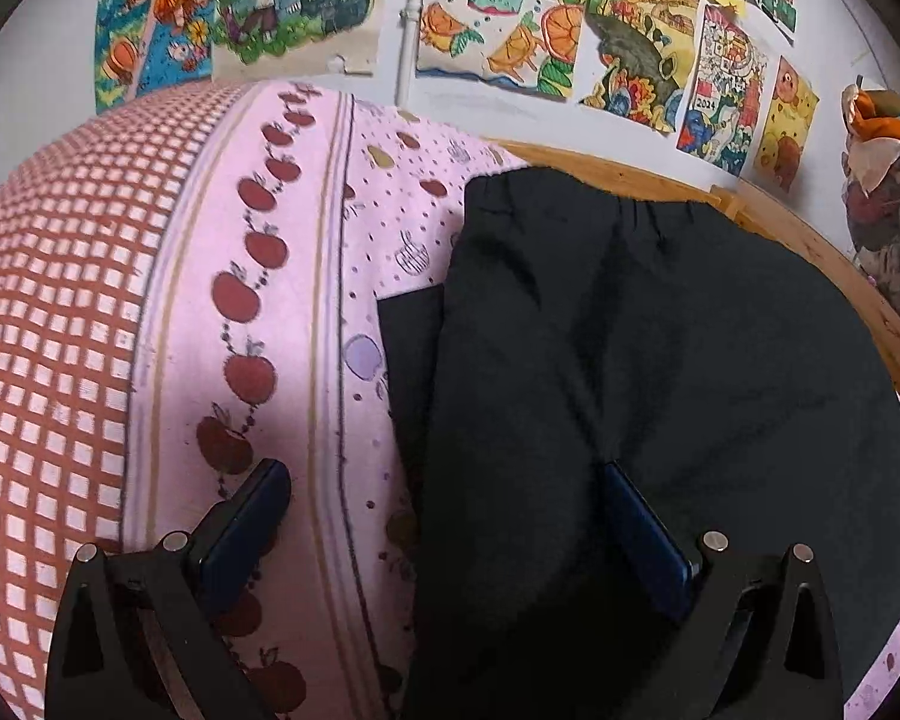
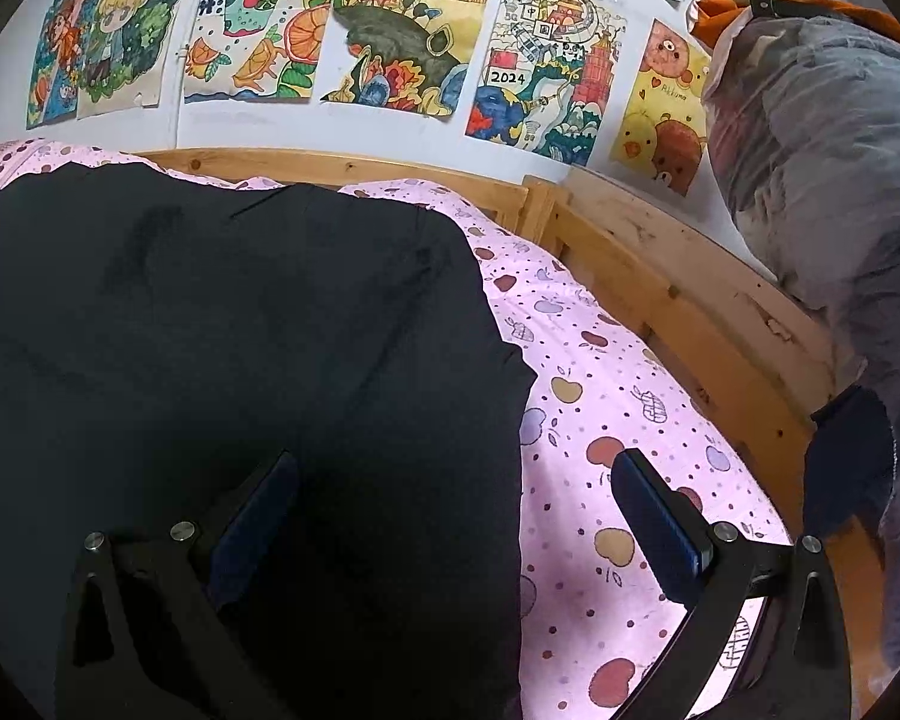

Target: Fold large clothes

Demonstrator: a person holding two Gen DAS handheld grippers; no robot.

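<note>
Pink bedsheet (image 1: 306,276) w/ black garment (image 1: 660,330): soft, light, floppy; I'd pinch side hems; left gripper (image 1: 444,516) & right gripper (image 2: 456,504) both wide, holding nothing.

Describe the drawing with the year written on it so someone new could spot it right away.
Look at the white wall above the wooden bed frame, where drawings hang in a row. The 2024 drawing hangs between a yellow bear picture and a landscape; only it shows a red tower and the number 2024.

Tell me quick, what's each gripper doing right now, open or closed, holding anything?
Left gripper: open, holding nothing, straddling the left edge of the black garment.
Right gripper: open, holding nothing, straddling the garment's right edge.
</note>
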